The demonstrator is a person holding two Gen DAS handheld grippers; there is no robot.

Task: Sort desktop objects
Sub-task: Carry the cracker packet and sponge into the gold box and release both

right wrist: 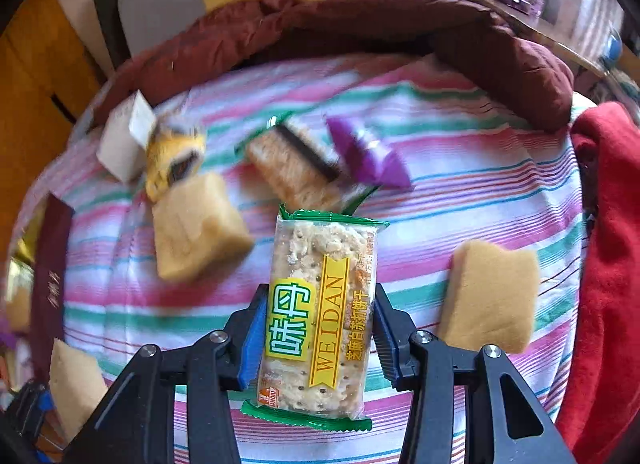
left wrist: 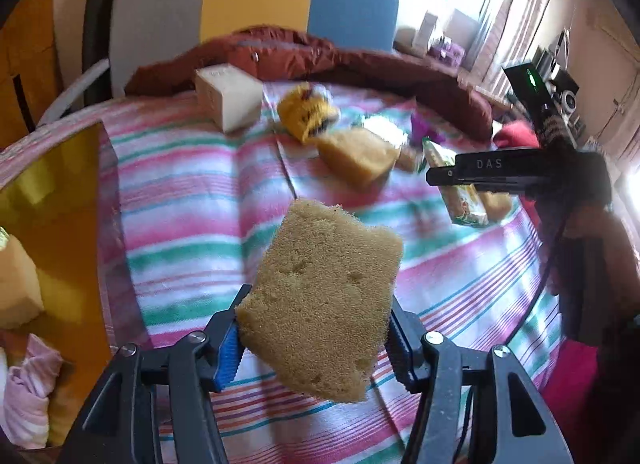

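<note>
My left gripper (left wrist: 316,332) is shut on a tan sponge (left wrist: 324,296) and holds it above the striped cloth (left wrist: 192,200). My right gripper (right wrist: 318,328) is shut on a green-edged cracker packet (right wrist: 320,320) marked WEIDAN, held above the cloth (right wrist: 460,200). The right gripper also shows in the left wrist view (left wrist: 516,172), far right. On the cloth lie more sponges (right wrist: 196,228) (right wrist: 490,296), another cracker packet (right wrist: 292,168), a purple wrapped snack (right wrist: 368,152), a yellow snack packet (right wrist: 172,164) and a white box (left wrist: 230,96).
A gold-lined box (left wrist: 60,200) stands at the left with a sponge (left wrist: 16,284) and a pink cloth (left wrist: 28,392) in it. A dark red jacket (right wrist: 360,28) lies along the back. A red cloth (right wrist: 608,264) is at the right.
</note>
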